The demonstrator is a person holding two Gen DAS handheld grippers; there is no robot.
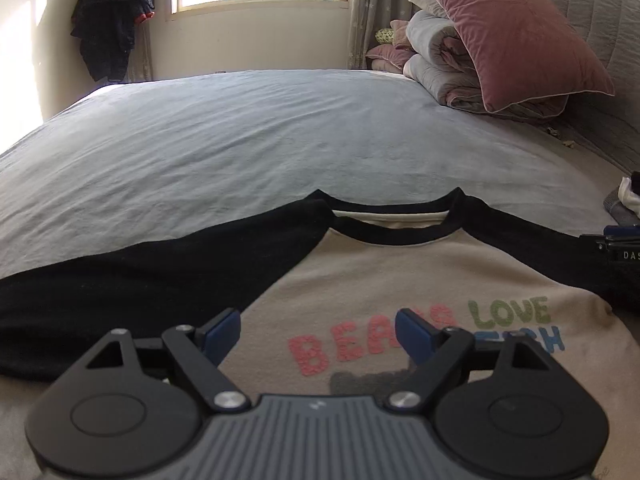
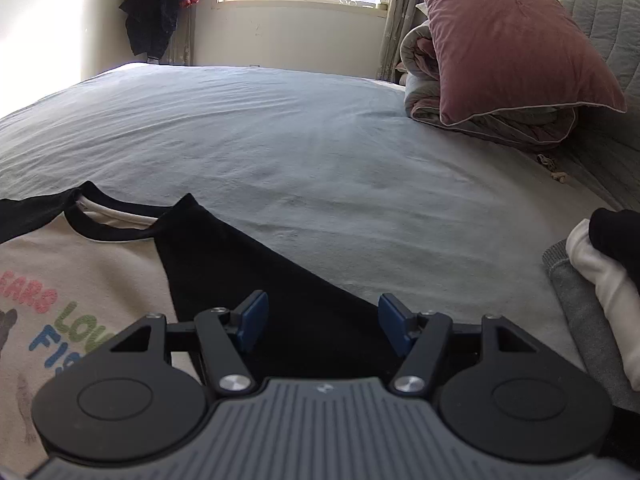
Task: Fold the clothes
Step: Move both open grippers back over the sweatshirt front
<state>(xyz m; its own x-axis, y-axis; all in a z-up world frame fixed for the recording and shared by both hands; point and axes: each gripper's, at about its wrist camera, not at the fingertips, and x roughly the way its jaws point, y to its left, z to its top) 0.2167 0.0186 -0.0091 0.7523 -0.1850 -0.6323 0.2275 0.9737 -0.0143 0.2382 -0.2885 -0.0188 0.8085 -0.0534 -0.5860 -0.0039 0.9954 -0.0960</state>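
A beige raglan shirt [image 1: 360,280] with black sleeves, a black collar and coloured letters lies flat, front up, on the bed. My left gripper [image 1: 320,334] hovers open over its chest print, nothing between the blue pads. The shirt's left black sleeve [image 1: 120,280] stretches out to the left. In the right wrist view the same shirt [image 2: 100,264] shows at the lower left, and my right gripper [image 2: 322,320] stands open above its black right sleeve [image 2: 280,292]. The right gripper's body [image 1: 616,252] peeks in at the left wrist view's right edge.
A grey-blue sheet [image 1: 260,140] covers the wide bed beyond the shirt. A pink pillow [image 1: 508,28] leans on folded quilts [image 1: 436,60] by the grey headboard at the far right. A small pile of grey, white and black clothes [image 2: 596,292] lies to the right. Dark garments [image 1: 116,12] hang by the window.
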